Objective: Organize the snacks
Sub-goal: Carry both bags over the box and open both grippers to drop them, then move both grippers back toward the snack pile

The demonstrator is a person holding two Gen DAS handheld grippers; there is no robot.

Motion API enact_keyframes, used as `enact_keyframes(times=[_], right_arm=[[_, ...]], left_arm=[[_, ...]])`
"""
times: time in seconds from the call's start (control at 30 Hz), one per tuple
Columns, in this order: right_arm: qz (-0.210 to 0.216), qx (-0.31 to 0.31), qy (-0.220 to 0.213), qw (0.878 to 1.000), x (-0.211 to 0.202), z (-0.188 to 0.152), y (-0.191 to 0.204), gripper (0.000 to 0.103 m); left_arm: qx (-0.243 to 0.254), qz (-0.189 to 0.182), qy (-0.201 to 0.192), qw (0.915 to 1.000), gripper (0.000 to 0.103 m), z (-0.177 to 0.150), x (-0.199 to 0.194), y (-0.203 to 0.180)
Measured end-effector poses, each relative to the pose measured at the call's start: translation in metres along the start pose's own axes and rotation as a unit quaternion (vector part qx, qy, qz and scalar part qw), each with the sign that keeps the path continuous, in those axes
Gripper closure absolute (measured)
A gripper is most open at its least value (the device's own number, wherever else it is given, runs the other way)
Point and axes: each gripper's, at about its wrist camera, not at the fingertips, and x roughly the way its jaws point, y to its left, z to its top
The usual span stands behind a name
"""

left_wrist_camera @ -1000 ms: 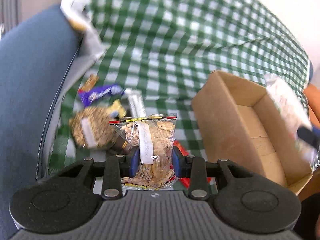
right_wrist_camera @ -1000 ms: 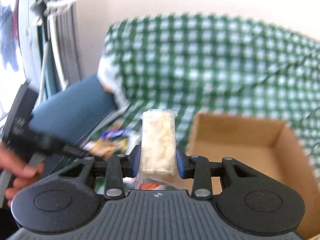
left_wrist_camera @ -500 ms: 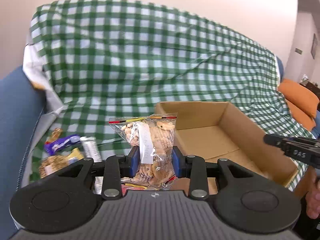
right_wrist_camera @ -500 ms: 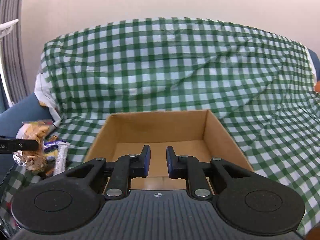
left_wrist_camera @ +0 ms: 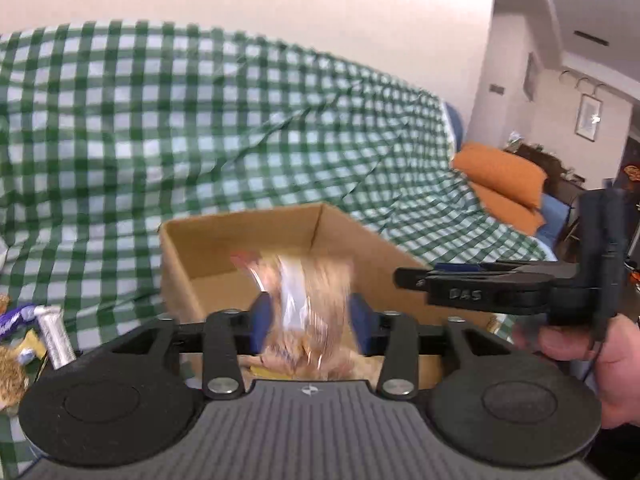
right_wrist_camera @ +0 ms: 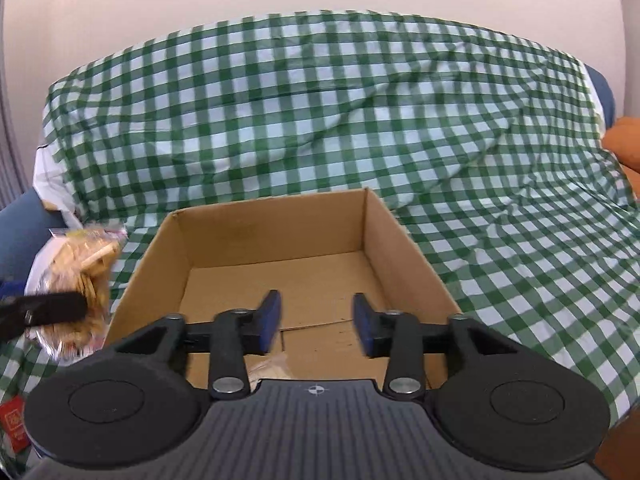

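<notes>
Left gripper point(left_wrist_camera: 307, 322): jaws opening; the clear plastic zip bag of small beige biscuits point(left_wrist_camera: 308, 312) stands between the blue pads, blurred, apparently slipping free.
Bag handling: judged light, soft-walled and slippery; contents brittle. Best hold is the upper film near the zip seal, with light pressure.
Bag position: over the near part of the open brown cardboard box point(left_wrist_camera: 224, 248), above its floor.
Right gripper point(right_wrist_camera: 316, 322): jaws opening, nothing between them; it points into the same box.
Box contents: a pale wrapped snack point(right_wrist_camera: 270, 368) lies by the near wall.
Remaining snacks: purple and silver wrappers point(left_wrist_camera: 40, 326) beside the box, at left.
Surface: green-and-white checked cloth point(right_wrist_camera: 320, 120) over a sofa.
</notes>
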Motion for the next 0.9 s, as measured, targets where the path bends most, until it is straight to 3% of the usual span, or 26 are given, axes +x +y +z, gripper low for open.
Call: enact_keyframes(times=[0.03, 0.07, 0.2, 0.3, 0.37, 0.43, 0.5, 0.57, 0.63, 0.7, 0.8, 0.9], right_arm=[[-0.008, 0.004, -0.002, 1.000, 0.000, 0.000, -0.001, 0.040], [-0.013, 0.007, -0.004, 1.000, 0.001, 0.000, -0.001, 0.036], [-0.024, 0.015, -0.007, 1.000, 0.003, -0.001, -0.002, 0.034], [-0.025, 0.011, -0.011, 1.000, 0.004, -0.002, 0.002, 0.034], [-0.023, 0.006, -0.015, 1.000, 0.006, -0.001, 0.006, 0.034], [-0.019, 0.000, -0.018, 1.000, 0.006, -0.001, 0.010, 0.034], [-0.013, -0.005, -0.020, 1.000, 0.006, -0.001, 0.014, 0.037], [-0.004, -0.010, -0.022, 1.000, 0.006, -0.001, 0.019, 0.047], [0.011, -0.013, -0.021, 1.000, 0.007, 0.000, 0.024, 0.060], [0.021, -0.018, -0.020, 0.999, 0.009, 0.000, 0.030, 0.061], [0.034, -0.029, -0.017, 0.999, 0.011, -0.002, 0.042, 0.061], [0.048, -0.037, -0.013, 0.998, 0.012, -0.002, 0.052, 0.061]], left_arm=[[-0.002, 0.000, -0.007, 1.0000, 0.034, 0.000, -0.002, 0.000], [-0.007, 0.001, -0.010, 0.9999, 0.034, 0.000, -0.002, 0.002], [-0.046, 0.024, -0.007, 0.9986, 0.035, -0.001, -0.004, 0.020], [-0.057, 0.049, -0.003, 0.9971, 0.044, -0.004, -0.005, 0.033], [-0.057, 0.064, 0.008, 0.9963, 0.062, -0.004, -0.005, 0.043], [-0.068, 0.071, 0.023, 0.9949, 0.070, -0.005, -0.005, 0.055], [-0.093, 0.075, 0.037, 0.9921, 0.072, -0.005, -0.009, 0.071], [-0.131, 0.080, 0.052, 0.9868, 0.072, -0.005, -0.014, 0.090], [-0.192, 0.093, 0.075, 0.9742, 0.072, -0.010, -0.020, 0.118], [-0.262, 0.111, 0.104, 0.9529, 0.072, -0.020, -0.026, 0.149], [-0.366, 0.144, 0.167, 0.9041, 0.070, -0.046, -0.033, 0.195], [-0.406, 0.205, 0.229, 0.8607, 0.046, -0.069, -0.041, 0.221]])
